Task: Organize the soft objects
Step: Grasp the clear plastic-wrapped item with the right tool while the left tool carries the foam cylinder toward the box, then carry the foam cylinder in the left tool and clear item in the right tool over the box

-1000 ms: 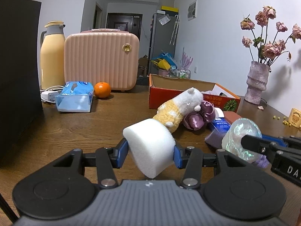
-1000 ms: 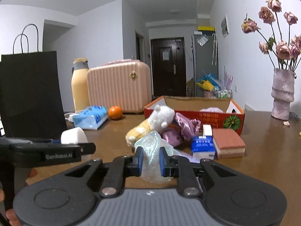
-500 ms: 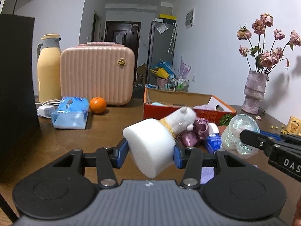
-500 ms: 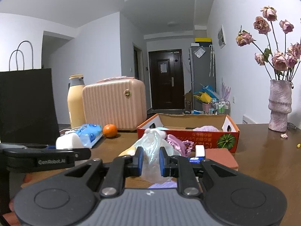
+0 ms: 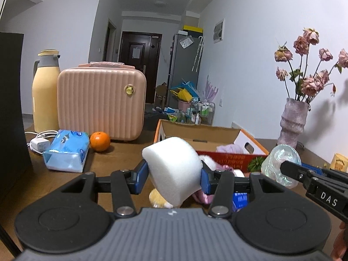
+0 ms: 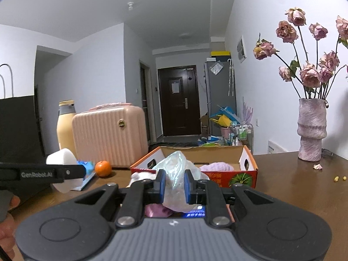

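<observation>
My left gripper (image 5: pixel 174 176) is shut on a white foam sponge (image 5: pixel 174 167) and holds it above the table, in front of the open orange cardboard box (image 5: pixel 195 130). My right gripper (image 6: pixel 174 184) is shut on a crumpled clear plastic bag (image 6: pixel 176 174), also raised in front of the box (image 6: pixel 248 163). A purple cloth (image 6: pixel 217 166) lies inside the box. A plush toy (image 5: pixel 157 196), a pink-purple cloth (image 6: pixel 155 211) and a blue packet (image 5: pixel 240 198) lie on the table below the grippers, mostly hidden. The bag also shows in the left wrist view (image 5: pixel 279 165).
A pink ribbed case (image 5: pixel 101 102), a yellow thermos (image 5: pixel 44 91), a tissue pack (image 5: pixel 66 150), an orange (image 5: pixel 100 141) and a white charger (image 5: pixel 39 143) stand at the left. A black bag (image 5: pixel 10 113) is at the far left. A vase of dried roses (image 6: pixel 311 128) stands at the right.
Both grippers have risen and moved forward toward the box with their loads. The pile of soft things has dropped low and is now mostly hidden behind the grippers.
</observation>
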{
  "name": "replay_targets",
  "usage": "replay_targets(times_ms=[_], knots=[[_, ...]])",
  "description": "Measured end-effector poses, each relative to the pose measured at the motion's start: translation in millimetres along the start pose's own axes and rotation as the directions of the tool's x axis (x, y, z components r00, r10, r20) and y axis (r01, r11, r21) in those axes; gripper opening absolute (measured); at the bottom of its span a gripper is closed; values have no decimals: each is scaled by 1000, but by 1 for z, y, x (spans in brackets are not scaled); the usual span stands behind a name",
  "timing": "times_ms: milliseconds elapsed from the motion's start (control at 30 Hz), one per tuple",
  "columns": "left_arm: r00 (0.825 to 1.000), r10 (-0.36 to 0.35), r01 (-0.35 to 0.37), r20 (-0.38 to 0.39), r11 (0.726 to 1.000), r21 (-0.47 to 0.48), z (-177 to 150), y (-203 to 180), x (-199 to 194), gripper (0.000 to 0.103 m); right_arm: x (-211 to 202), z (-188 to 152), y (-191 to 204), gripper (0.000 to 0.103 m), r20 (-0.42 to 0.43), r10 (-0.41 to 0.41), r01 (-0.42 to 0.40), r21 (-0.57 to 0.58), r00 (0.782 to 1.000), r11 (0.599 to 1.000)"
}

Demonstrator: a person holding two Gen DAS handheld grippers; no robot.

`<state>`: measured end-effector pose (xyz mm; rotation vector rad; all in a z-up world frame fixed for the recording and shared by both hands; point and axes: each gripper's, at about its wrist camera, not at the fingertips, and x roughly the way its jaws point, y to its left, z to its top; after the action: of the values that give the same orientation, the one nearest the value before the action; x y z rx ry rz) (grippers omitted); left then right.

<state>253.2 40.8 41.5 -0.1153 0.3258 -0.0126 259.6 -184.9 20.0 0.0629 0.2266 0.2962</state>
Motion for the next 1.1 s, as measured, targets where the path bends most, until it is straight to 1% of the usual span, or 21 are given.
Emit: replay_targets(times_ms=[367,500,733,900,1100], knots=[[999,-2,3,48,1000,-22,30,-7,31,49,36,15,-16,17,35,-27,27,3,999,1000],[999,-12,14,45,998,-56,40,-7,45,49,47,22,-20,17,54,-45,46,-12,998,999],[998,-1,5,63,998,-70,54,-12,68,49,70,35,-28,17,66,-59,60,-15,996,998],[998,6,-1,64,997,-73,60,-11,87,49,87,40,-32,17,63,-66,69,-41,996,997],[998,10,-7,60,998,-60,65,-16,108,49,107,41,-43,17,45,-85,87,-46,995,995]])
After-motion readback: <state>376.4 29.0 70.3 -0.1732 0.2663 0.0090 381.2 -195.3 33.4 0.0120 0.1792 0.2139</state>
